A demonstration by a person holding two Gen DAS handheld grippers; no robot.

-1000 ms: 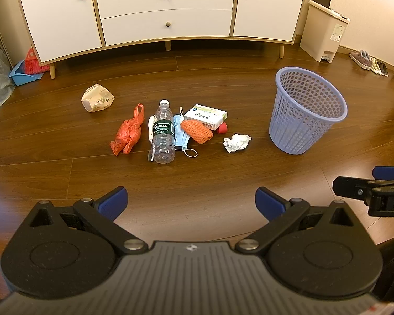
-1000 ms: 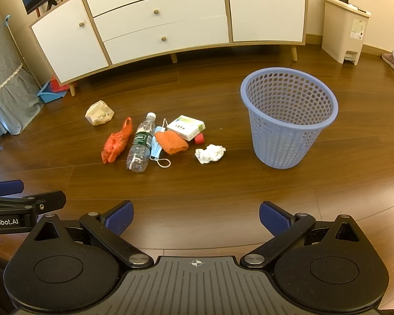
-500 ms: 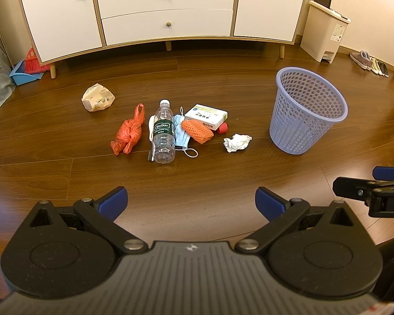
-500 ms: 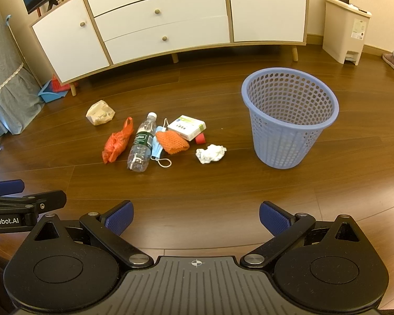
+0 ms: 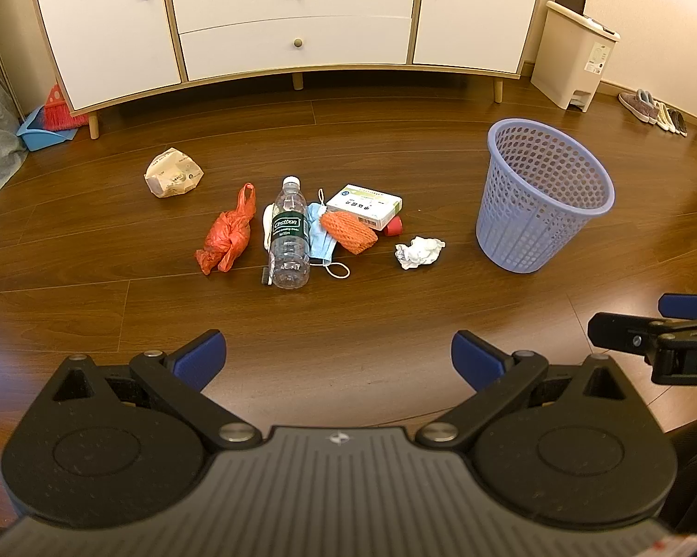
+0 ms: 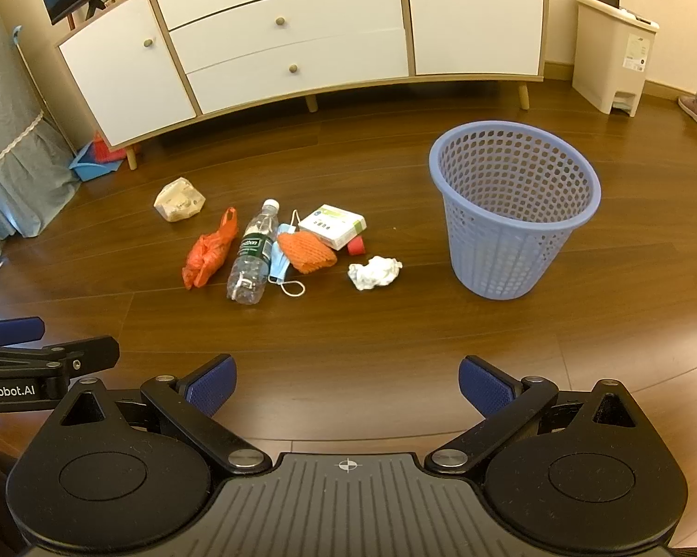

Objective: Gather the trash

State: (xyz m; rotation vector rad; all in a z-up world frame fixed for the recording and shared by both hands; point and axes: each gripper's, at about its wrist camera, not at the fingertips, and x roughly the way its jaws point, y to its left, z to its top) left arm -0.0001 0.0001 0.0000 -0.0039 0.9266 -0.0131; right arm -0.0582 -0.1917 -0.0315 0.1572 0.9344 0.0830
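Note:
Trash lies in a cluster on the wooden floor: an orange plastic bag (image 5: 225, 236), a clear water bottle (image 5: 289, 236), a blue face mask (image 5: 321, 241), an orange net (image 5: 348, 231), a white box (image 5: 364, 204), a small red item (image 5: 393, 226) and a crumpled white tissue (image 5: 419, 252). A beige wrapper (image 5: 172, 178) lies apart at the left. A lilac mesh basket (image 5: 541, 195) stands upright to the right. My left gripper (image 5: 338, 359) and right gripper (image 6: 347, 385) both hang open and empty, well short of the trash.
A white sideboard (image 5: 292, 14) on wooden legs runs along the back wall. A beige pedal bin (image 5: 576, 53) and shoes (image 5: 652, 109) are at the far right, a blue dustpan with red brush (image 5: 46, 123) at the far left.
The right wrist view has shifted very slightly; the trash and the basket lie as before, and both grippers stay open.

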